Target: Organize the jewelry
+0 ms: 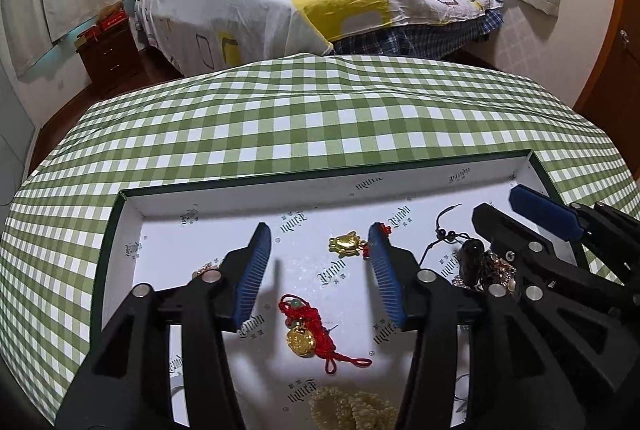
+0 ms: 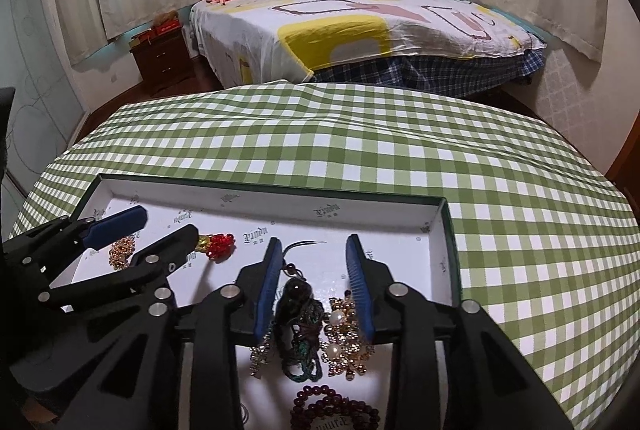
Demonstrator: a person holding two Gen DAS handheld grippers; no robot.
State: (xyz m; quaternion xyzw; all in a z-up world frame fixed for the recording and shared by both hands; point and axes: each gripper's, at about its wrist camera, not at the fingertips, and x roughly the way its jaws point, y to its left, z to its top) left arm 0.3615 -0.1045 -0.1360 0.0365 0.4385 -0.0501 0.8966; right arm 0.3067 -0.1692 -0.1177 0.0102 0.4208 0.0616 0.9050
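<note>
Your left tongs (image 1: 320,262) stand apart over the tray (image 1: 132,202), red charm (image 1: 308,326) loose at lower centre. Right tongs (image 2: 314,282) apart too, straddling the tangled jewelry (image 2: 308,330), unclamped.

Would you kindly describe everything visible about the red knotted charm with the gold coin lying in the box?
The red knotted charm is woven red cord with a small green bead near its top, a shiny gold coin-like medallion at its middle and a looped cord tail trailing right. It lies flat on the white printed floor of the box, below the open fingers of the left hand-held gripper, touching no other jewelry.
</note>
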